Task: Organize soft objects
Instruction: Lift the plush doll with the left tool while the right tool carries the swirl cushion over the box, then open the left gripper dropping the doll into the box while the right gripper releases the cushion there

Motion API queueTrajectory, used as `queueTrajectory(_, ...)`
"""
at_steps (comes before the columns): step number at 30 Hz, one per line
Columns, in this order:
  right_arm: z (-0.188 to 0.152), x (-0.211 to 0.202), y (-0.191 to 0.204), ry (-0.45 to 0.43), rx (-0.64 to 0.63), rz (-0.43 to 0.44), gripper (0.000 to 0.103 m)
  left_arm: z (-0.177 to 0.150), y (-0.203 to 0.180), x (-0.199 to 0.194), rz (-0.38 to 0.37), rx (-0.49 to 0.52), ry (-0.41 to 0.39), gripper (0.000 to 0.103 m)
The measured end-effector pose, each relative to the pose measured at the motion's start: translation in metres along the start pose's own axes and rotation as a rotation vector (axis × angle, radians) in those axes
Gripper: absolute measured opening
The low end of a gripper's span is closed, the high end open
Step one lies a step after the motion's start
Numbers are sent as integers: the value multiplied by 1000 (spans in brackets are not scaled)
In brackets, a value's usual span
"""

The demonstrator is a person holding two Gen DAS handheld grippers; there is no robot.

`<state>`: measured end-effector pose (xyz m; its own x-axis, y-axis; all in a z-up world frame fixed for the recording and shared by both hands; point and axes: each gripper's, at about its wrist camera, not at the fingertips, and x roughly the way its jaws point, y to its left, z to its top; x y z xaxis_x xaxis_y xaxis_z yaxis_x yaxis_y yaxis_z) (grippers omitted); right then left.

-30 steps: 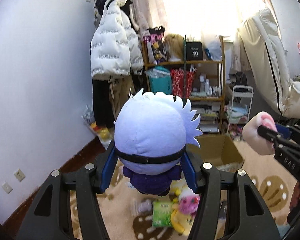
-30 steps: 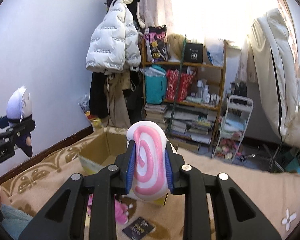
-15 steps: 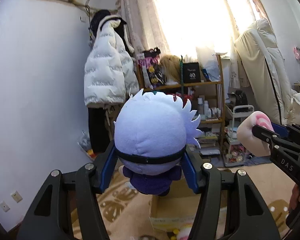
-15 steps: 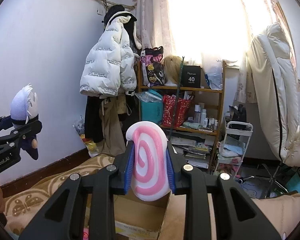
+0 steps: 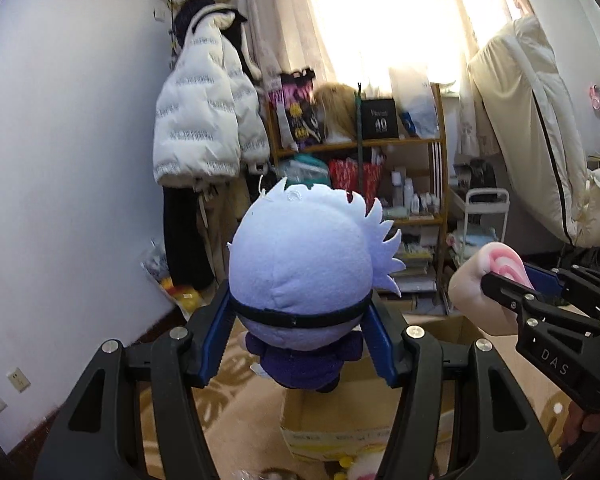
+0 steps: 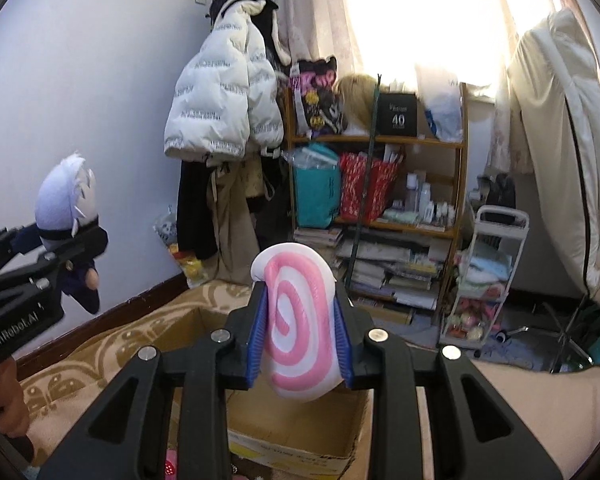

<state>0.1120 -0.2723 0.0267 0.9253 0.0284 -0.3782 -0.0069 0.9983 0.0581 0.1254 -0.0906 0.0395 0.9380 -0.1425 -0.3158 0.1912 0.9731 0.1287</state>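
Above cardboard box (image 6: 300,420) now, both toys lower.

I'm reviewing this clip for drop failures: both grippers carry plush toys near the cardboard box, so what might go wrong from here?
1. The left gripper clamps the white-haired doll only at its headband, with the body dangling; it may swing or slip free.
2. The right gripper squeezes the pink swirl plush hard; released off-centre, it may spring wide of the cardboard box.
3. The box's raised flap could catch a toy.
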Motion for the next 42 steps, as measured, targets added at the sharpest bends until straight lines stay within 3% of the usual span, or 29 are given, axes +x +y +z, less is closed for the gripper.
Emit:
queueTrajectory(12,-29,37,-5,106,18,9,34,-40,-13,64,-97,-43,271,59)
queueTrajectory(22,-49,56,-2,168,-6,16,38,-61,-22,89,-125,-38,377,61)
queueTrajectory(29,-55,60,-1,190,-13,12,43,-66,-21,92,-132,-45,400,63)
queueTrajectory(32,-54,58,-4,179,7,16,48,-65,-20,89,-121,-36,389,74)
queueTrajectory(33,-52,56,-5,172,14,18,54,-64,-20,87,-115,-36,381,80)
queueTrajectory(35,-50,53,-9,151,35,35,65,-62,-19,84,-108,-39,370,85)
queueTrajectory(40,-48,45,-11,140,63,33,68,-61,-12,80,-88,-52,396,89)
queueTrajectory(42,-46,41,-10,138,63,42,75,-62,-8,74,-62,-59,392,96)
